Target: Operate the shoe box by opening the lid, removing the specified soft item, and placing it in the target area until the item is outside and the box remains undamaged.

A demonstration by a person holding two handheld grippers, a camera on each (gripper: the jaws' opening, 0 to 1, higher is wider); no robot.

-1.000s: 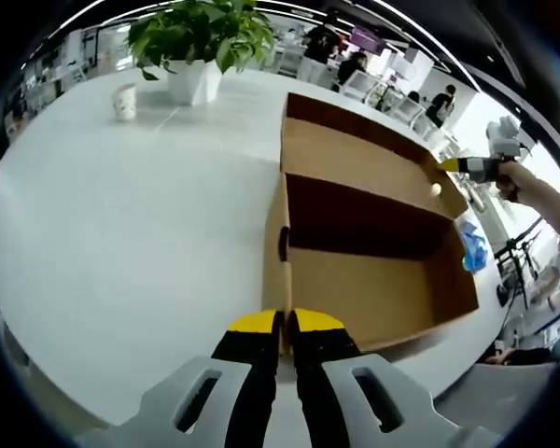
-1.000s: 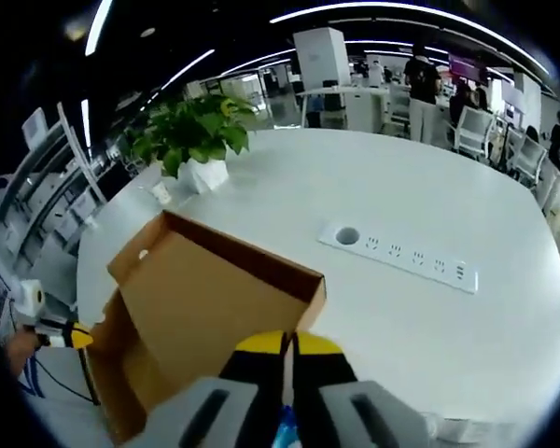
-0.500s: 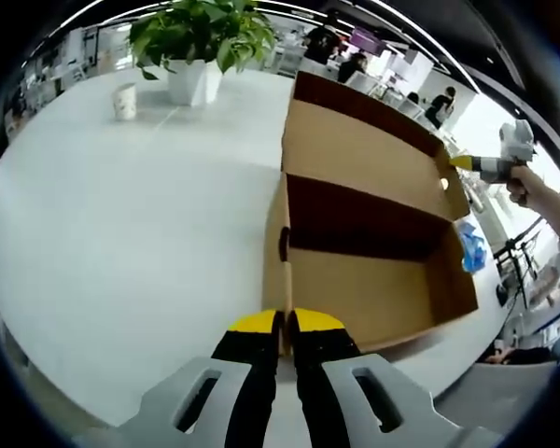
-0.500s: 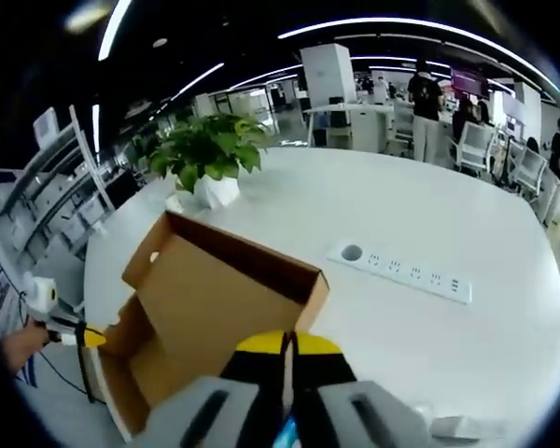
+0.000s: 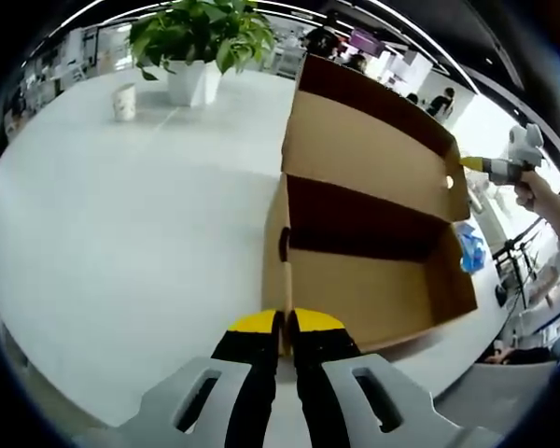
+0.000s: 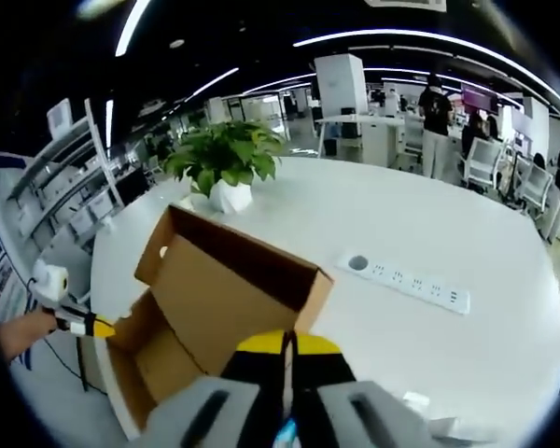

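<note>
The brown cardboard shoe box (image 5: 373, 289) stands open on the white table (image 5: 121, 233), its inside showing bare cardboard. My left gripper (image 5: 285, 322) is shut on the box's near end wall. The hinged lid (image 5: 364, 149) stands raised behind it. My right gripper (image 5: 467, 164), held by a hand, is shut on the lid's right edge. In the right gripper view the lid (image 6: 229, 299) slopes up to the left of my right gripper (image 6: 285, 338), and my left gripper (image 6: 91, 327) is at the box's far end. A blue soft item (image 5: 473, 247) lies outside the box by its right wall.
A potted plant (image 5: 201, 37) in a white pot and a paper cup (image 5: 124, 101) stand at the table's far side. A white power strip (image 6: 411, 280) is set into the tabletop right of the box. People and office chairs are in the background.
The lid has swung further up, and my right gripper has risen with it. My left gripper and the box body have stayed where they were.
</note>
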